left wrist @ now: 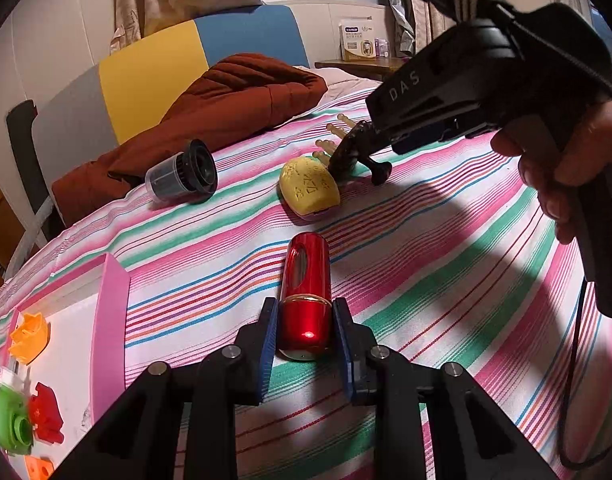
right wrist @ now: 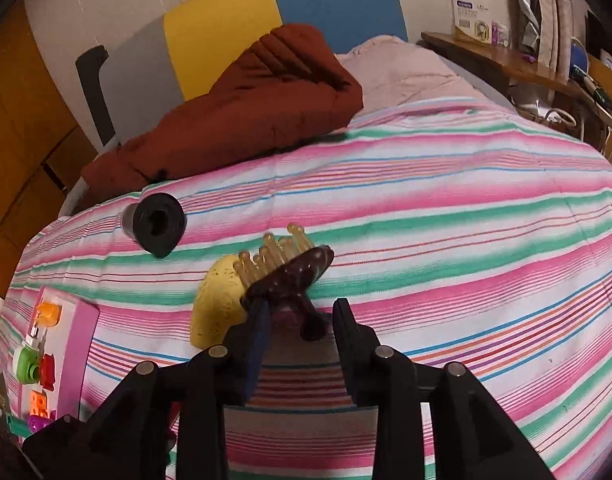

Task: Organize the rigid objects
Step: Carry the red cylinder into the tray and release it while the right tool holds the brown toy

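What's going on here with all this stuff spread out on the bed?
A person is tidying small objects on a striped bedsheet using a handheld gripper in each hand. The left gripper has its fingers on either side of a red metal tube lying on the sheet. The right gripper is at a dark brush with amber bristles, beside a yellow oval object. A pink tray already holds several small plastic pieces.

A rust-brown quilted jacket (left wrist: 209, 116) lies on a striped bedsheet (left wrist: 446, 248) before a yellow and blue headboard (left wrist: 193, 48). A boxed product (left wrist: 358, 42) sits on a wooden shelf (left wrist: 362, 65).
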Motion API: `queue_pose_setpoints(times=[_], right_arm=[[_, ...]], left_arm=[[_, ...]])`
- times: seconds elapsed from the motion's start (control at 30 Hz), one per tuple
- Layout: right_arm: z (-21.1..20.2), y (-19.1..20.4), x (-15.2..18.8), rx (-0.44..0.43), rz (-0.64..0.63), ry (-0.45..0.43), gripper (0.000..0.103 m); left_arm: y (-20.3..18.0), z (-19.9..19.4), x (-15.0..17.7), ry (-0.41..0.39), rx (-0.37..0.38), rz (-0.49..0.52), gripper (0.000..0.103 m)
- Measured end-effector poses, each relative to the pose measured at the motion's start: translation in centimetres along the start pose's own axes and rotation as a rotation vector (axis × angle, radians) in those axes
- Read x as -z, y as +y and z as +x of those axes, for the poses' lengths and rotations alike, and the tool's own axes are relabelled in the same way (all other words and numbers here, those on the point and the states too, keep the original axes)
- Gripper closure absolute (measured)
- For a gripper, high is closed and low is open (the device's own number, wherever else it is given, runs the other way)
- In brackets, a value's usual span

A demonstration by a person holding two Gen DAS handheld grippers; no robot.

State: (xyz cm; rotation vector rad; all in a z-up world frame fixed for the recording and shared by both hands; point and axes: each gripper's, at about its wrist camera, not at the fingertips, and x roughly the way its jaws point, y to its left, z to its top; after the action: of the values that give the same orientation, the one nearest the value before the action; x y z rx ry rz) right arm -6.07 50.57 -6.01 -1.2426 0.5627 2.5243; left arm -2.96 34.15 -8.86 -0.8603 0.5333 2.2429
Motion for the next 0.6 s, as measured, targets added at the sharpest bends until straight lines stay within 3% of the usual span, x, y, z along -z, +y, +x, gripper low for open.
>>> queue_pose_setpoints(times=[0.33, 0.47, 0.6], right_arm=[[2.1, -0.6, 0.3, -0.006, -0.003, 0.025, 0.071], [3.3, -0.1, 0.4, 0.042, -0.045, 0.055, 0.081], [2.4, -1.8, 0.3, -0.029, 0.087, 0.072, 0.081]], left_arm=[[0.0, 0.1, 0.0, 0.006, 0.005, -0.007, 0.076], [0.1, 0.1, 0.1, 0.003, 0.004, -0.008, 0.076], [0.0, 0.1, 0.1, 0.002, 0.000, -0.008, 0.076]])
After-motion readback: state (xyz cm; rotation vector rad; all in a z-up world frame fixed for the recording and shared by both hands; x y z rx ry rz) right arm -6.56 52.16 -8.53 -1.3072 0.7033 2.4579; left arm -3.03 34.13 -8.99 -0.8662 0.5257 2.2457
